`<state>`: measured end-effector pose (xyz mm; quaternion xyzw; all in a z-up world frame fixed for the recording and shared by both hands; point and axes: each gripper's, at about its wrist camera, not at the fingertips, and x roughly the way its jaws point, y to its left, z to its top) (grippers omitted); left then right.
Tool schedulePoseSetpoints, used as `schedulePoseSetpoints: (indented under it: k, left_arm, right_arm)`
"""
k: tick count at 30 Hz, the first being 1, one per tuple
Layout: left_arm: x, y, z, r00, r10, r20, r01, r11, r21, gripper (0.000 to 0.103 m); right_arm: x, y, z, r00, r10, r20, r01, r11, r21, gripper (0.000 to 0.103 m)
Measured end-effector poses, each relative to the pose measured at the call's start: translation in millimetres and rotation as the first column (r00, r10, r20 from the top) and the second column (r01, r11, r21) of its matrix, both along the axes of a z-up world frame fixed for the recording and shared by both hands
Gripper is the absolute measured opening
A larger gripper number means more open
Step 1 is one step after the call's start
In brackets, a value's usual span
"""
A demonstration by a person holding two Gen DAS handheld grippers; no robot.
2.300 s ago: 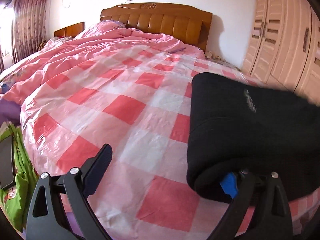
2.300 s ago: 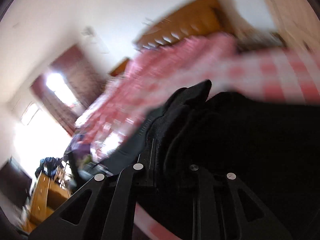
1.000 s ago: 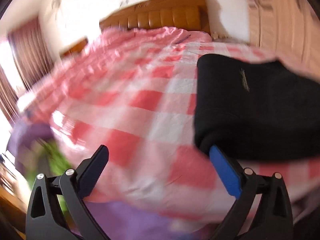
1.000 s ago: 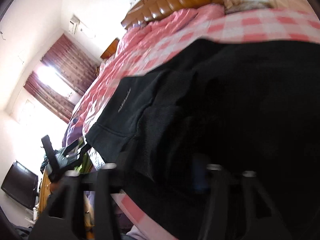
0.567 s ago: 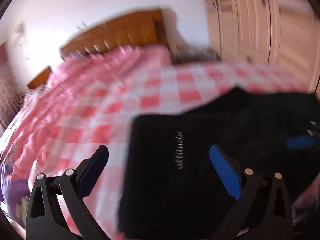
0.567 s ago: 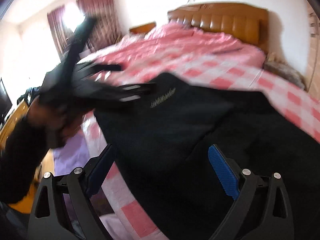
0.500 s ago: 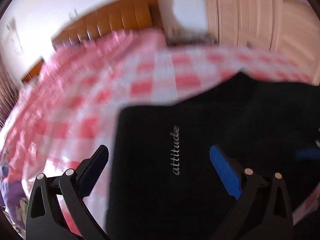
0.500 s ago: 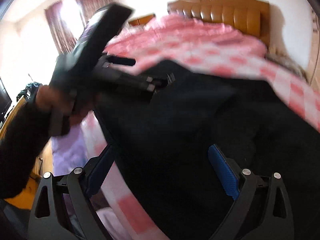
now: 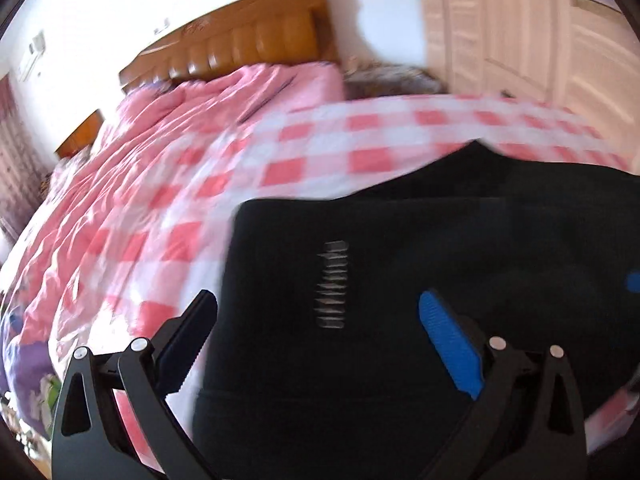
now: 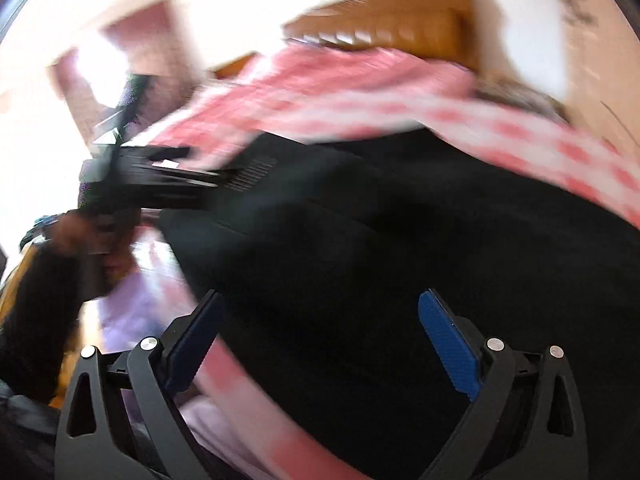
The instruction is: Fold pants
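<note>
The black pants (image 9: 420, 280) lie folded on the pink checked bed cover (image 9: 200, 208), with a small grey logo (image 9: 332, 284) facing up. My left gripper (image 9: 316, 320) hovers open just above them, nothing between its blue-padded fingers (image 9: 448, 344). In the right wrist view the same pants (image 10: 380, 248) fill the middle. My right gripper (image 10: 320, 332) is open over their near edge. The left gripper (image 10: 160, 184) shows there too, blurred, at the pants' far left corner, held by a hand (image 10: 88, 236).
A wooden headboard (image 9: 248, 36) and rumpled pink quilt (image 9: 224, 100) sit at the far end of the bed. Pale wardrobe doors (image 9: 540, 32) stand to the right. The bed's near edge drops off at the left, with purple fabric (image 9: 24, 368) below.
Both grippers have let go of the pants and opened. The left one swung right, from beside the pants to over them. The right one pulled back above the near edge.
</note>
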<state>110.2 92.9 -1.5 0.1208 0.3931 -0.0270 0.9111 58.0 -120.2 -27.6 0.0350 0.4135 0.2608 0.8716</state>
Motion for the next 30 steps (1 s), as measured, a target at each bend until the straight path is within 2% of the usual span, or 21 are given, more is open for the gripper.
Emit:
schedulePoseSetpoints:
  k: [2, 5, 8, 10, 12, 14, 15, 16, 19, 23, 26, 30]
  left_arm:
    - [-8.0, -21.9, 1.9, 0.999, -0.043, 0.015, 0.043, 0.999, -0.006, 0.101]
    - [-8.5, -63.6, -2.2, 0.993, -0.115, 0.022, 0.115, 0.993, -0.014, 0.101]
    - [-9.8, -111.0, -10.6, 0.983, -0.183, 0.008, 0.183, 0.983, 0.011, 0.101]
    - [-10.5, -131.3, -17.1, 0.976, -0.219, 0.012, 0.219, 0.975, 0.039, 0.101]
    - [-12.0, -149.3, -25.8, 0.968, -0.251, 0.005, 0.25, 0.965, 0.072, 0.101]
    - [-12.8, -163.7, -39.0, 0.966, -0.259, -0.007, 0.258, 0.958, 0.123, 0.101]
    - [-11.8, -168.4, -48.4, 0.966, -0.256, -0.025, 0.257, 0.956, 0.14, 0.101]
    - [-11.5, -169.2, -52.9, 0.967, -0.252, -0.027, 0.254, 0.958, 0.134, 0.102]
    - [-12.7, -165.3, -56.0, 0.971, -0.241, -0.004, 0.239, 0.964, 0.116, 0.102]
    - [-11.6, -167.3, -57.9, 0.973, -0.23, -0.016, 0.23, 0.965, 0.123, 0.102]
    - [-11.3, -163.6, -59.1, 0.975, -0.22, -0.017, 0.221, 0.971, 0.095, 0.102]
    - [-9.9, -161.7, -58.7, 0.976, -0.219, -0.018, 0.219, 0.972, 0.082, 0.102]
  right_arm:
    - [3.9, -19.0, -17.2, 0.996, -0.056, -0.075, 0.055, 0.998, -0.014, 0.097]
    - [-8.3, -45.0, -11.0, 0.993, -0.09, -0.073, 0.096, 0.992, 0.086, 0.095]
    - [-26.2, -71.0, 5.2, 0.987, -0.156, -0.038, 0.16, 0.982, 0.104, 0.096]
    - [-43.0, -99.7, 12.5, 0.972, -0.235, -0.031, 0.237, 0.966, 0.105, 0.096]
    - [-60.5, -137.1, 9.0, 0.937, -0.337, -0.094, 0.349, 0.925, 0.152, 0.096]
    - [-74.0, -160.4, 2.5, 0.906, -0.393, -0.156, 0.418, 0.886, 0.199, 0.097]
    - [-83.3, -173.1, -4.4, 0.887, -0.418, -0.195, 0.455, 0.86, 0.229, 0.097]
    - [-86.5, -176.5, -7.7, 0.881, -0.425, -0.209, 0.468, 0.852, 0.236, 0.097]
    - [-85.1, -179.0, -21.4, 0.863, -0.441, -0.247, 0.49, 0.849, 0.196, 0.097]
    - [-70.6, -181.9, -35.2, 0.861, -0.409, -0.302, 0.487, 0.835, 0.255, 0.097]
    - [-57.5, -176.8, -33.8, 0.859, -0.417, -0.298, 0.49, 0.839, 0.236, 0.098]
    - [-50.1, -184.9, -34.5, 0.831, -0.449, -0.329, 0.539, 0.794, 0.279, 0.098]
